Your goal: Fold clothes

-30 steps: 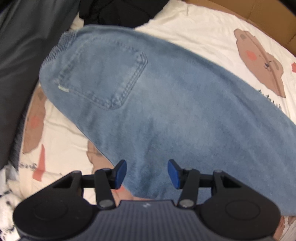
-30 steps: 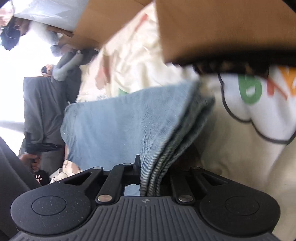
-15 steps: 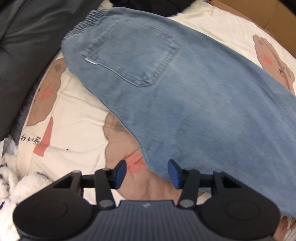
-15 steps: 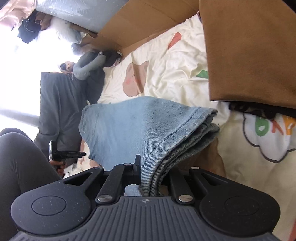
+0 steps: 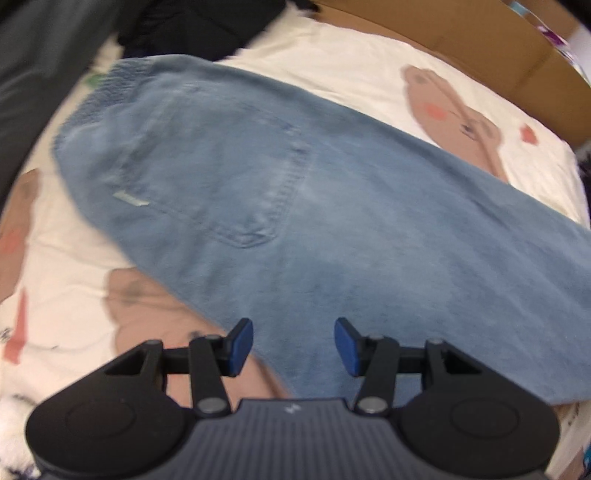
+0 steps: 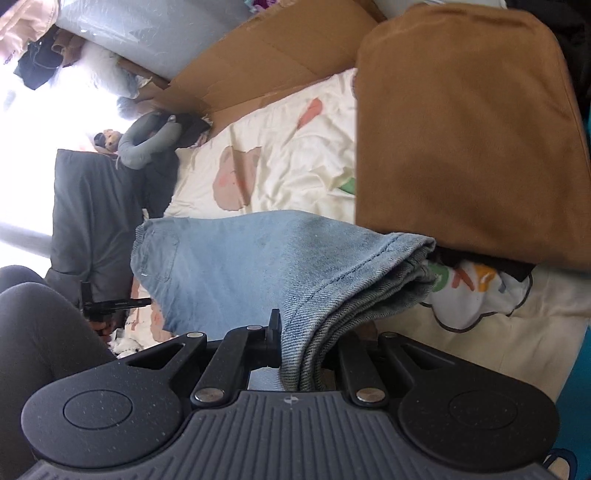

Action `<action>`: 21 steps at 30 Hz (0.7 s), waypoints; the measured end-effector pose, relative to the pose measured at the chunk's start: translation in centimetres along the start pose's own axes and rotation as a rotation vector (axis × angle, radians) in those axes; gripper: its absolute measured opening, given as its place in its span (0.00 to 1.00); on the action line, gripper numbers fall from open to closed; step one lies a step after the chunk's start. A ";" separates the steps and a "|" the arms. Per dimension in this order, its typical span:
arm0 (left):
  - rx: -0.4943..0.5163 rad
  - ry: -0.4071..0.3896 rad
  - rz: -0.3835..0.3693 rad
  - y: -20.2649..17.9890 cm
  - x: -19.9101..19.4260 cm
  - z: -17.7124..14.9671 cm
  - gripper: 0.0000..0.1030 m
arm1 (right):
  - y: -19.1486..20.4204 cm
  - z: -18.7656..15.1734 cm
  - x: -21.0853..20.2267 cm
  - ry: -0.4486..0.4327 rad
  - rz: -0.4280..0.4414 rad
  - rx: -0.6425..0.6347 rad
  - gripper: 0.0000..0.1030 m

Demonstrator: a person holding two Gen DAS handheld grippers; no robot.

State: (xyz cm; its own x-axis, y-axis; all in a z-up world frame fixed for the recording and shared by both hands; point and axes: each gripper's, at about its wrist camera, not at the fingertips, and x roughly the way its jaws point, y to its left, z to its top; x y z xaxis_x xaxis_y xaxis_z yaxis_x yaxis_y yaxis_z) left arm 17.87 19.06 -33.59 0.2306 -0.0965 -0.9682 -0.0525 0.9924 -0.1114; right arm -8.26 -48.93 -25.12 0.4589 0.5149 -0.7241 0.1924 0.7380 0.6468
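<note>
Light blue jeans (image 5: pixel 314 206) lie on a cream bedsheet (image 5: pixel 351 74) printed with brown bears, back pocket up. My left gripper (image 5: pixel 293 345) is open and empty, hovering just above the near edge of the jeans. In the right wrist view my right gripper (image 6: pixel 301 343) is shut on the stacked hem end of the jeans (image 6: pixel 266 258), which stretch away toward the waistband at the left.
A folded brown garment (image 6: pixel 461 140) lies on a small stack right beside the held hem. Cardboard (image 5: pixel 461 33) borders the far side of the bed. Dark grey clothing (image 5: pixel 33 74) lies at the left. A person's leg (image 6: pixel 33 325) is at lower left.
My left gripper moved back over the jeans' edge, still open. My right gripper kept its hold on the hem and shifted, so the brown garment now sits closer to the hem.
</note>
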 end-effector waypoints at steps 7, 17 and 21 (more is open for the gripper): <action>0.106 0.028 -0.121 -3.5 2.2 0.6 0.47 | 6.3 1.9 0.2 -0.030 -0.009 0.001 0.07; 0.227 0.116 -0.283 -7.5 5.5 -0.7 0.37 | 13.6 3.4 1.0 -0.015 -0.100 -0.033 0.07; 0.257 0.140 -0.362 -9.1 7.1 -1.9 0.28 | 16.2 3.9 1.0 -0.008 -0.123 -0.048 0.07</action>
State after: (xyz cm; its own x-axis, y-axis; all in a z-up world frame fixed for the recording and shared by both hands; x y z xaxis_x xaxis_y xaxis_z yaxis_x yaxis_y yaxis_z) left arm 18.11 9.19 -39.85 0.0555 -0.4318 -0.9002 0.2542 0.8780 -0.4055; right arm -1.32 -38.12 -14.40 0.4417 0.4154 -0.7952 0.2058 0.8158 0.5405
